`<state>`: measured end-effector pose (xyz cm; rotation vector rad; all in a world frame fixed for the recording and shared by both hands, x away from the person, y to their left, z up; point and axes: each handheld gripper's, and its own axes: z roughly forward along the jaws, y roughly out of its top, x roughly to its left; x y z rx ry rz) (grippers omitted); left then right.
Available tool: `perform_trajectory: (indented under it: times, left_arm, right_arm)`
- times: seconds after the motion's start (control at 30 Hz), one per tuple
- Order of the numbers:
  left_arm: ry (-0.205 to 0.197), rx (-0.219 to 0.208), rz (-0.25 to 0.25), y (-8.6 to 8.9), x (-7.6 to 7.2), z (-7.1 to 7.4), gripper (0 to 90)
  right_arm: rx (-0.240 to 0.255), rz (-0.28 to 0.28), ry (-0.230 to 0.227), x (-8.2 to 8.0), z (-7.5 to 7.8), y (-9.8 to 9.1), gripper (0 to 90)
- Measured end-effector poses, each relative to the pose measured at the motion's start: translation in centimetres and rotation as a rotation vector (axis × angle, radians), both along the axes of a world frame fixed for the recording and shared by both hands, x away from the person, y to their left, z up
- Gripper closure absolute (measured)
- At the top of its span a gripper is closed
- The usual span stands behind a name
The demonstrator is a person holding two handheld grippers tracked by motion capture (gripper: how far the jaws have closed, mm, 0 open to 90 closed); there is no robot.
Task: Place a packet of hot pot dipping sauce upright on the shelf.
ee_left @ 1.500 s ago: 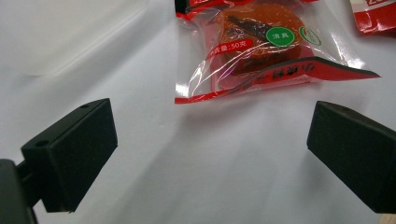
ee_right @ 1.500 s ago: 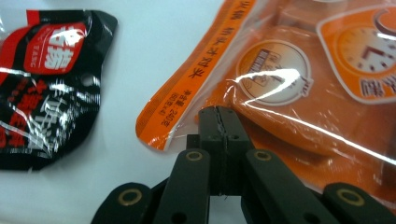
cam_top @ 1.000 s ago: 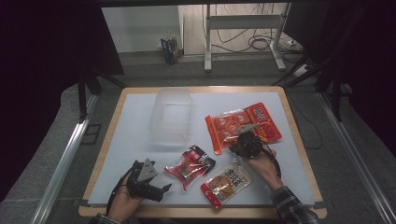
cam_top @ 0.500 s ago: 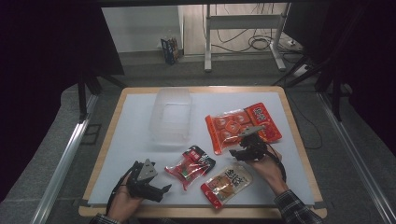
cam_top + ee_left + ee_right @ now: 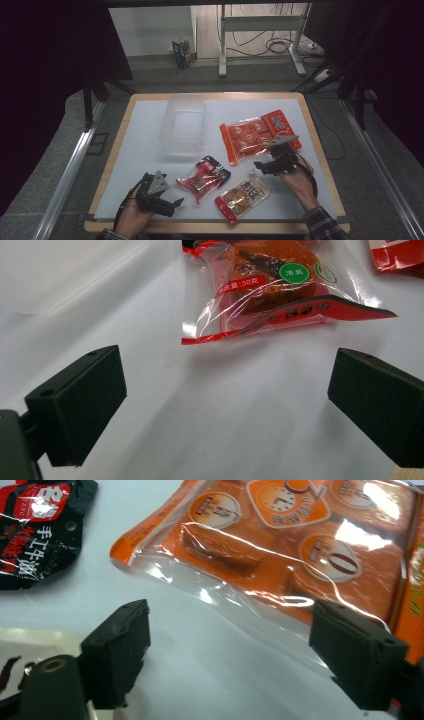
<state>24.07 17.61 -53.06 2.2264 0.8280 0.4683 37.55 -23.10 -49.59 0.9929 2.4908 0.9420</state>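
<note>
A large orange snack bag (image 5: 257, 134) lies right of centre on the white table. In front of it sit a red-and-black pack (image 5: 204, 177) and an orange-and-white pack (image 5: 243, 195). My right gripper (image 5: 261, 167) hovers at the big bag's near edge, pointing left. Its jaws have just been opening and stand open (image 5: 232, 630), with the orange bag (image 5: 300, 545) lying just beyond them. My left gripper (image 5: 172, 206) rests at the near left, open (image 5: 225, 375), facing the red pack (image 5: 270, 285) with bare table between the jaws.
A clear plastic container (image 5: 184, 122) stands at the back centre-left. The table's wooden rim (image 5: 215, 227) runs along the front. The black-and-red pack (image 5: 35, 525) and a corner of the white pack (image 5: 30, 650) lie left of the right jaws.
The right gripper has shifted slightly right along the big bag's near edge and its jaws have spread apart. The left gripper and all packs stayed where they were.
</note>
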Motion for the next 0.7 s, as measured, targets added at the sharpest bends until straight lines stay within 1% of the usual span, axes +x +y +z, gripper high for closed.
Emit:
perform_trajectory:
  times: [0.13, 0.2, 0.27, 0.4, 0.53, 0.7]
  left_arm:
    - [-0.002, 0.0, 0.001, -0.1, 0.0, -0.1, 2.1]
    - [-0.004, 0.002, -0.001, -0.1, 0.0, 0.0, 2.1]
    - [-0.006, 0.004, -0.001, -0.1, 0.0, 0.0, 2.1]
    - [-0.009, 0.006, -0.002, -0.1, 0.0, -0.1, 2.1]
    - [-0.011, 0.01, -0.004, -0.2, -0.1, -0.1, 2.0]
    - [-0.012, 0.011, -0.005, -0.2, -0.1, -0.1, 2.0]
  right_arm:
    - [0.004, -0.003, -0.007, -0.1, 0.0, -1.3, 10.0]
    - [-0.001, -0.015, -0.008, -0.2, 0.1, -2.0, 9.1]
    - [0.007, -0.029, -0.017, -0.3, 0.1, -2.8, 8.2]
    - [-0.003, -0.064, -0.021, -0.6, 0.2, -4.5, 6.8]
    - [0.003, -0.106, -0.008, -0.7, 0.1, -6.2, 5.7]
    - [0.011, -0.149, 0.008, -0.5, -0.2, -7.8, 5.0]
